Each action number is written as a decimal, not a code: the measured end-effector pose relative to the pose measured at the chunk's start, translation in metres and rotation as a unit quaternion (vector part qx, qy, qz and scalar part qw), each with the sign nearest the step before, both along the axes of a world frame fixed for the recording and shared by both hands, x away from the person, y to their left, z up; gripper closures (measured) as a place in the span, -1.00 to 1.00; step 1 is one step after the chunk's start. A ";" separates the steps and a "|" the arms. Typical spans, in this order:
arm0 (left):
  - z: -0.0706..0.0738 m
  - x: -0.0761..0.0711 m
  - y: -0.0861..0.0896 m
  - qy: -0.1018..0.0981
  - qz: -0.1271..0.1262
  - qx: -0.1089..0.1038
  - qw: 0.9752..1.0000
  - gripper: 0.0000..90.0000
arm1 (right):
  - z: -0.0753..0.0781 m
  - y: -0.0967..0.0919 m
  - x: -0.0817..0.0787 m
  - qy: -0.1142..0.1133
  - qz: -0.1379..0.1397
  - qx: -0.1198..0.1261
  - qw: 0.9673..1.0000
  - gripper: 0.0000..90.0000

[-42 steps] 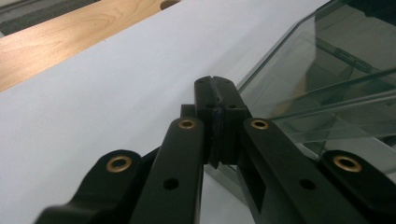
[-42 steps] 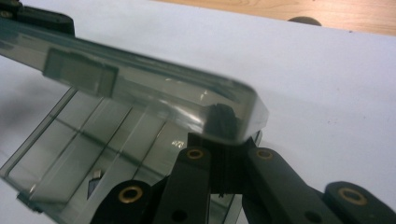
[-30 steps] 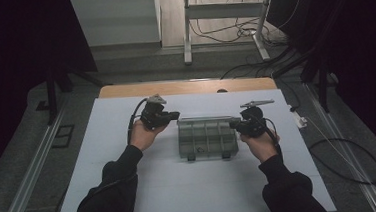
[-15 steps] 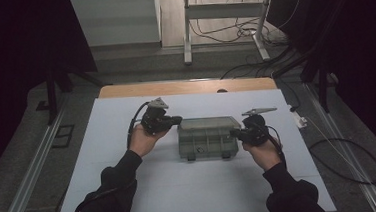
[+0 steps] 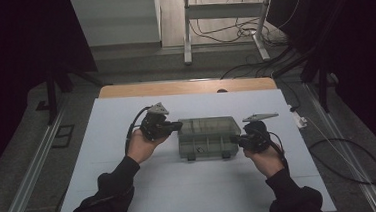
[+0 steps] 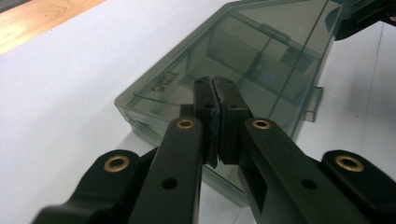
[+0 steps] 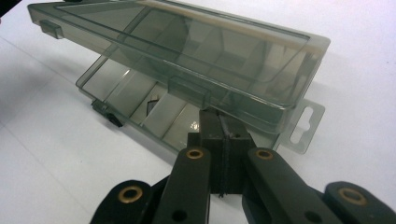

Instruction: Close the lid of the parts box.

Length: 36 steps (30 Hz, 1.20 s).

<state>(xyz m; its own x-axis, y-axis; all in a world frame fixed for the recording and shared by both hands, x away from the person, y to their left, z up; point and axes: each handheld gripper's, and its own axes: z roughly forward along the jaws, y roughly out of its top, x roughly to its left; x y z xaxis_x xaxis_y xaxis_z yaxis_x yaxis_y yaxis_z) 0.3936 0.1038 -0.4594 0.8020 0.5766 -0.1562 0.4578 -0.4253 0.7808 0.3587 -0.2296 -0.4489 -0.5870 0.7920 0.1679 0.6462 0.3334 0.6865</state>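
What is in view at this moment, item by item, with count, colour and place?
Compartment box: one, smoky grey see-through plastic, middle of the mat, lid part raised.
Mat: one, pale blue-white, covers most of the table.
Table: one, light wood, strip showing past the mat's far edge.
Small white thing: one, off the mat's right edge; too small to name.
Cables: several, dark, on the floor beyond the table.
Left gripper: one, black, at the box's left end, jaws shut.
Right gripper: one, black, at the box's right end, jaws shut.
Hands: two, dark sleeves, near edge.
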 end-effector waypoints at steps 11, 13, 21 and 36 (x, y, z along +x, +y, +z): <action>0.000 -0.014 -0.002 0.004 -0.005 0.002 1.000 0.94 | -0.002 -0.003 -0.010 0.002 0.004 0.001 1.000 0.99; -0.001 -0.016 -0.002 0.005 -0.005 0.002 1.000 0.94 | -0.002 -0.003 -0.012 0.003 0.006 0.001 1.000 0.99; -0.004 -0.024 -0.001 0.010 -0.004 0.004 1.000 0.94 | -0.004 -0.004 -0.016 0.004 0.007 -0.005 1.000 0.99; -0.011 -0.040 0.001 0.024 -0.001 -0.007 1.000 0.94 | -0.011 -0.003 -0.019 0.005 0.011 -0.024 1.000 0.99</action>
